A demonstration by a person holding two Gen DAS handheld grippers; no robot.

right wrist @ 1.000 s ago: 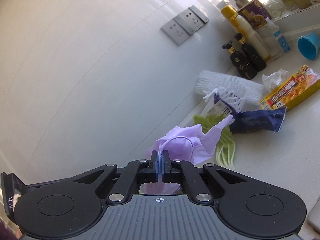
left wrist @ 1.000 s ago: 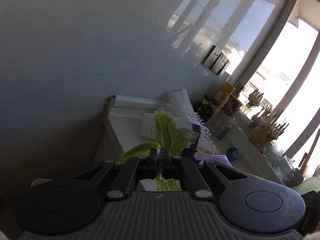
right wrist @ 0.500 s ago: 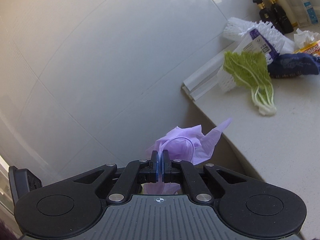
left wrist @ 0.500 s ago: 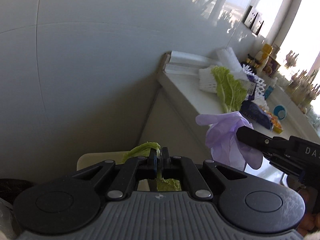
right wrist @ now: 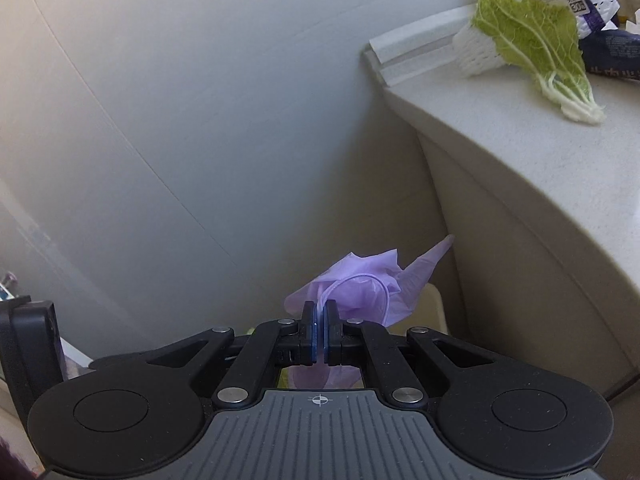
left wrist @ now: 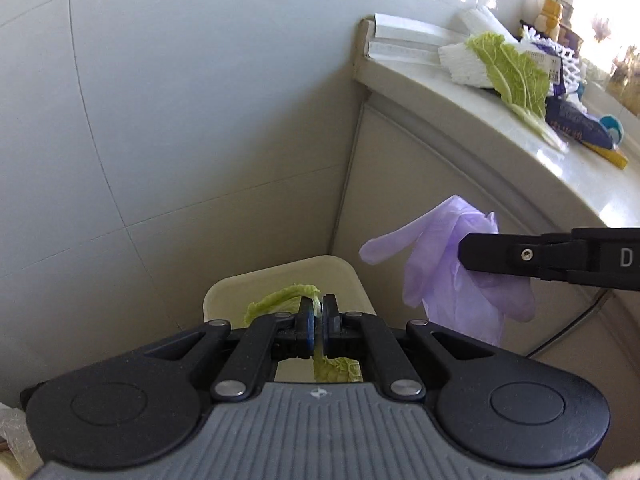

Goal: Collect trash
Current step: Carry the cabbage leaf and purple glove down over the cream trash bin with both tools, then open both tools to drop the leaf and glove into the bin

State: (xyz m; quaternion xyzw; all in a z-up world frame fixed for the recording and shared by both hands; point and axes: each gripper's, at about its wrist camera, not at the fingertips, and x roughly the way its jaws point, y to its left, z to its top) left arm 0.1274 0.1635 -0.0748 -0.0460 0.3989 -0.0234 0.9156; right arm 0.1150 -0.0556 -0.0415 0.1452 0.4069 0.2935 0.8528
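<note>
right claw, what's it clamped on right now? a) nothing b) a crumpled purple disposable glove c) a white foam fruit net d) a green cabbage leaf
b: the right claw is shut on the crumpled purple disposable glove, which bunches out past its tips.

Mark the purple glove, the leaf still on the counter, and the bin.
purple glove (right wrist: 362, 286), right wrist view, bunched middle.
leaf on the counter (right wrist: 534, 36), right wrist view, green blade.
bin (left wrist: 344, 280), left wrist view, cream lid.

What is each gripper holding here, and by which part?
The left gripper pinches a cabbage leaf piece partway along its length. The right gripper pinches a crumpled purple glove by a fold near its rolled cuff.
</note>
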